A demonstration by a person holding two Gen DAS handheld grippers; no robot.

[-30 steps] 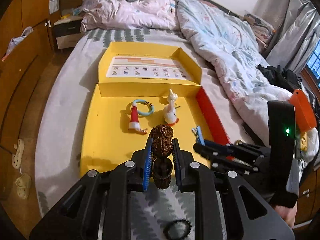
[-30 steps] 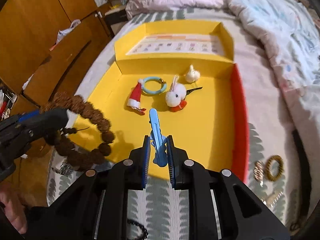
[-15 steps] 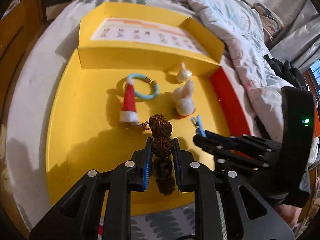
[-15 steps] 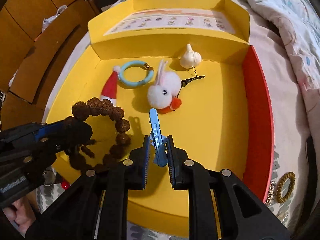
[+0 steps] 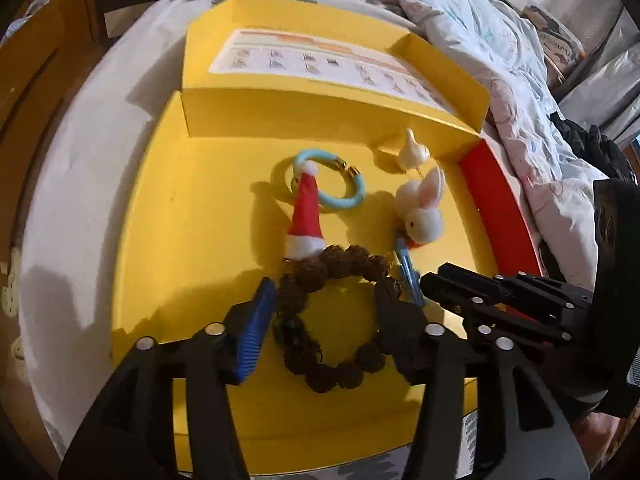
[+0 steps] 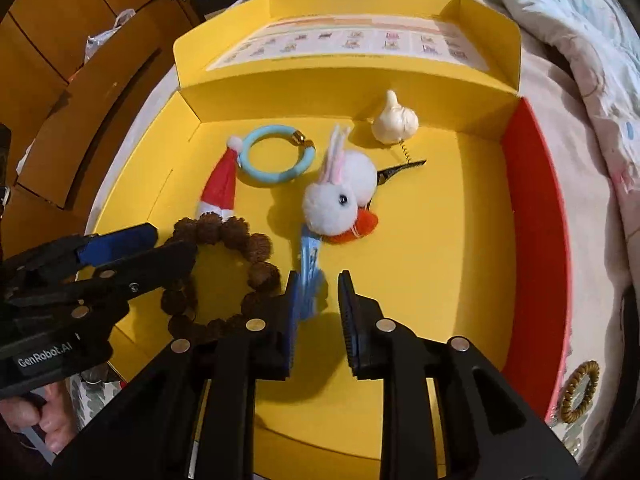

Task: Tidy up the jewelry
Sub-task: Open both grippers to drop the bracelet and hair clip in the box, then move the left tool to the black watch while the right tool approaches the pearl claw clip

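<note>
The brown bead bracelet (image 5: 344,258) lies flat on the floor of the yellow box (image 5: 180,240). My left gripper (image 5: 328,320) straddles it, jaws opening, pads off the beads. In the right wrist view my right gripper (image 6: 320,312) is opening too. The blue hair clip (image 6: 310,264) rests on the box floor between its fingers, close to the left pad and free of the right one. The left gripper (image 6: 172,246) reaches in from the left over the bracelet (image 6: 256,246). In the left wrist view the right gripper (image 5: 432,280) sits by the blue clip (image 5: 408,268).
Further back in the box lie a Santa hat clip (image 6: 220,188), a teal hair ring (image 6: 276,179), a white bunny clip (image 6: 336,200) and a garlic-shaped charm (image 6: 394,120). The box has a red right wall (image 6: 536,240). A gold coil hair tie (image 6: 580,390) lies on the bed outside it.
Both grippers have sunk into the yellow box. The left jaws have parted and the bracelet now lies flat. The right jaws have parted and let go of the blue clip.
</note>
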